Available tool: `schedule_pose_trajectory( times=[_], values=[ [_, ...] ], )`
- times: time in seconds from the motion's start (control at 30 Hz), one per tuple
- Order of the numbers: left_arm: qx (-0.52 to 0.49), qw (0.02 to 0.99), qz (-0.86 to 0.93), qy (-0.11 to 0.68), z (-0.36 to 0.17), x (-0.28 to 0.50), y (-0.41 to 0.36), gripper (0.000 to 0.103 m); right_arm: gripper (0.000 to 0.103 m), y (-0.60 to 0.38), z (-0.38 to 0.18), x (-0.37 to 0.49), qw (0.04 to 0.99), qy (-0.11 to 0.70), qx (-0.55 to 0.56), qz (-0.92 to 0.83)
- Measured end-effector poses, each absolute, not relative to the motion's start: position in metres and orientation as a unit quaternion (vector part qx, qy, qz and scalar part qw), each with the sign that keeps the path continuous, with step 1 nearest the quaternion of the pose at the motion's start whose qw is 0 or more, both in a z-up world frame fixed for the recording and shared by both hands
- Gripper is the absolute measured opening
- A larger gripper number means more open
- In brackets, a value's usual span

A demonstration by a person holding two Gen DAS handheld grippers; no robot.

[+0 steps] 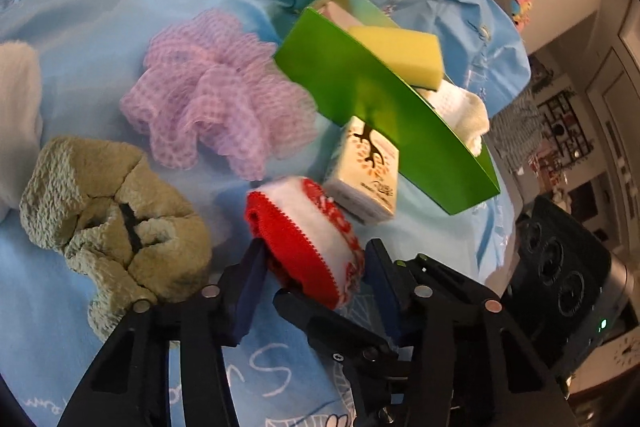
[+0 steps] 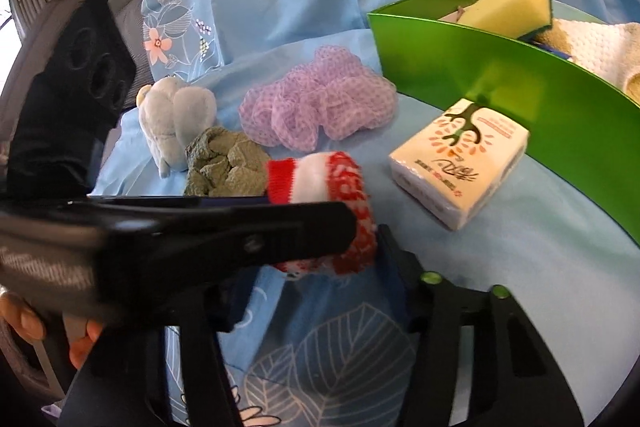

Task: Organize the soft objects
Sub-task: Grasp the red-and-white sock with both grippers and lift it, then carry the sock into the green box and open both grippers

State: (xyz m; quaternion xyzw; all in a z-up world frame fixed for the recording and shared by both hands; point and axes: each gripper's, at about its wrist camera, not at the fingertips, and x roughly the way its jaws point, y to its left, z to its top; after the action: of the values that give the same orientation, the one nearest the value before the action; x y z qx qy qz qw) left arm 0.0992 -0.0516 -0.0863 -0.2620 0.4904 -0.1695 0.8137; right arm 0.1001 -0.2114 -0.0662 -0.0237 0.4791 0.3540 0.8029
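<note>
A rolled red-and-white sock (image 1: pixel 308 239) sits between the fingers of my left gripper (image 1: pixel 316 263), which is shut on it just above the blue bedsheet. In the right wrist view the sock (image 2: pixel 324 183) shows past the left gripper's black finger (image 2: pixel 224 231), which crosses in front. My right gripper (image 2: pixel 312 267) is open, its jaws wide apart right behind the sock. A green box (image 1: pixel 384 107) holds a yellow sponge (image 1: pixel 400 53) and a white towel (image 1: pixel 460 111). A tissue pack (image 1: pixel 366 171) lies against the box.
A purple mesh bath pouf (image 1: pixel 212 91) and a green crumpled cloth (image 1: pixel 108 215) lie left of the sock on the sheet. A pale blue plush toy (image 2: pixel 172 123) stands behind the cloth. The bed edge and room furniture are at the right in the left wrist view.
</note>
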Motion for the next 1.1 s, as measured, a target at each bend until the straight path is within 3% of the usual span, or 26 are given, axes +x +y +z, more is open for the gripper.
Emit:
schedule_pose_trajectory(
  times=[0.17, 0.5, 0.87, 1.1],
  values=[
    [-0.261, 0.815, -0.168, 0.489, -0.082, 0.094, -0.049, 0.047, 0.04, -0.211, -0.063, 0.097, 0.804, 0.475, -0.02, 0.358],
    [-0.212, 0.844, -0.185, 0.456, -0.031, 0.1, -0.068, 0.047, 0.039, -0.219, -0.025, 0.098, 0.829, 0.43, -0.013, 0.357],
    [-0.136, 0.869, -0.23, 0.417, 0.037, 0.173, -0.134, 0.047, 0.039, -0.262, 0.036, 0.157, 0.881, 0.358, -0.001, 0.309],
    [-0.143, 0.855, -0.258, 0.425, 0.041, 0.227, -0.17, 0.047, 0.04, -0.297, 0.052, 0.202, 0.897, 0.353, 0.009, 0.266]
  ],
)
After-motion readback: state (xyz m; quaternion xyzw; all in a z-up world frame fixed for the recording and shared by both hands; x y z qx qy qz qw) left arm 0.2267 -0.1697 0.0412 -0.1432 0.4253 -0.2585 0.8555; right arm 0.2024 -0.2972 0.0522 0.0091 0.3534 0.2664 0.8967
